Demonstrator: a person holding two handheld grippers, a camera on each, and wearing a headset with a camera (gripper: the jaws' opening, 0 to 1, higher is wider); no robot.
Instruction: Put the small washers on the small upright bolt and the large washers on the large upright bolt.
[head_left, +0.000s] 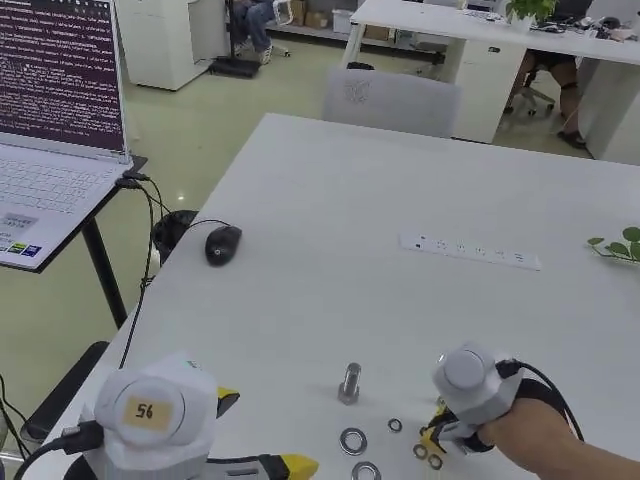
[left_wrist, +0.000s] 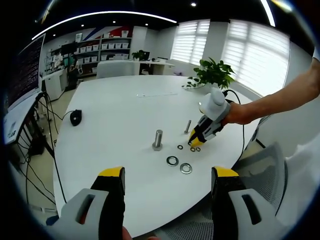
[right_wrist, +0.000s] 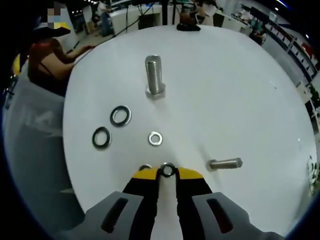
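Right gripper view: washer (right_wrist: 167, 170) pinched between tongs (right_wrist: 167, 176)

Large bolt (right_wrist: 155, 75) and small bolt (left_wrist: 188, 126) stand upright; two large washers (right_wrist: 113, 115) lie flat nearby; a small washer (right_wrist: 163, 170) sits between the right tool's (right_wrist: 167, 176) tips.

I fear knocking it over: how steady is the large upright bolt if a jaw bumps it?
The large bolt stands on its wider head, so light brushes probably won't move it. It is tall for that base, so a push near the top may tip it. Once down, its round shank would likely roll on the smooth table.
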